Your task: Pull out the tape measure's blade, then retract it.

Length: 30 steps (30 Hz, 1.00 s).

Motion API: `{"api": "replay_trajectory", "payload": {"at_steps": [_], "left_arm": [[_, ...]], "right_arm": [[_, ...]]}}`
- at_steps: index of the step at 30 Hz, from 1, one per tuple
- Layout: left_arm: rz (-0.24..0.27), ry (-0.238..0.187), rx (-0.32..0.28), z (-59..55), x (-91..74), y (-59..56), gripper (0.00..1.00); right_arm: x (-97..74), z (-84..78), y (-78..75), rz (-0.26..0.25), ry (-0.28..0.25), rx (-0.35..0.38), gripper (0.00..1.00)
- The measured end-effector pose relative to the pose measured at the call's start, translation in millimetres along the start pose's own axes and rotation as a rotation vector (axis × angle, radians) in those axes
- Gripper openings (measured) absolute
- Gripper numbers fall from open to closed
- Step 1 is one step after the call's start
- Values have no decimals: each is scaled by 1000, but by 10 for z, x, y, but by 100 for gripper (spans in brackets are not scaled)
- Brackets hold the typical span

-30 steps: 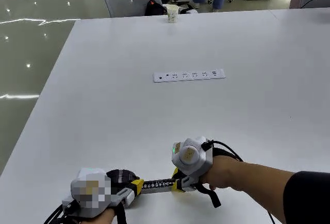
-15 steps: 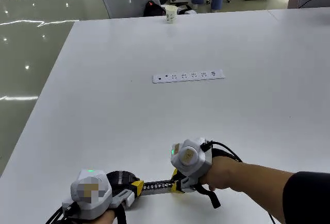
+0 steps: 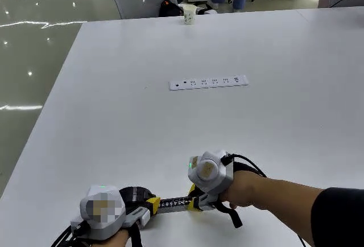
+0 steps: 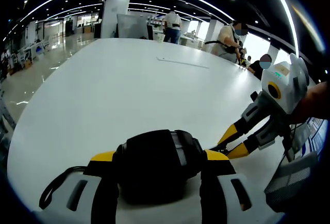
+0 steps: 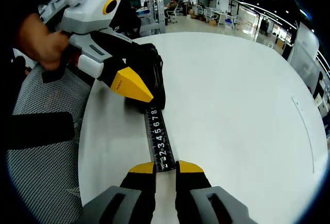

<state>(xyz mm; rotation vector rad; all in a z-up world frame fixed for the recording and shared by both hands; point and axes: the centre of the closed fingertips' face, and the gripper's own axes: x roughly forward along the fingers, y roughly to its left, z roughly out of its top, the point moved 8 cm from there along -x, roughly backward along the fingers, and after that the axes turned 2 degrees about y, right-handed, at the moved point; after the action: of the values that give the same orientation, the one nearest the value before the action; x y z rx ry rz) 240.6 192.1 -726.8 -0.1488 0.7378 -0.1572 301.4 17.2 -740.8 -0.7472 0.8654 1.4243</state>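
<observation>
A black tape measure case (image 4: 157,162) sits low on the white table (image 3: 170,127), clamped between the yellow-tipped jaws of my left gripper (image 4: 160,157). In the head view the case (image 3: 135,196) lies at the bottom left, with the left gripper (image 3: 145,206) on it. A short length of black blade (image 5: 157,137) with white numbers runs from the case (image 5: 149,74) to my right gripper (image 5: 166,167), which is shut on the blade's end. The blade (image 3: 173,202) stretches between the two grippers, with the right gripper (image 3: 193,201) at its right end.
A white power strip (image 3: 209,82) lies mid-table, far from both grippers. A paper cup (image 3: 189,14) stands at the far edge. People stand beyond the table. A mesh chair (image 5: 41,141) shows at the left in the right gripper view.
The blade between the grippers looks slightly shorter; the right gripper has edged left toward the case. The left gripper holds its place.
</observation>
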Motion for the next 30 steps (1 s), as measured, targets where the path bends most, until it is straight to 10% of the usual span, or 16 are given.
{"api": "replay_trajectory", "payload": {"at_steps": [30], "left_arm": [[-4, -5, -1, -1, -5, 4, 59]], "right_arm": [[59, 68, 8, 5, -5, 11, 11]]}}
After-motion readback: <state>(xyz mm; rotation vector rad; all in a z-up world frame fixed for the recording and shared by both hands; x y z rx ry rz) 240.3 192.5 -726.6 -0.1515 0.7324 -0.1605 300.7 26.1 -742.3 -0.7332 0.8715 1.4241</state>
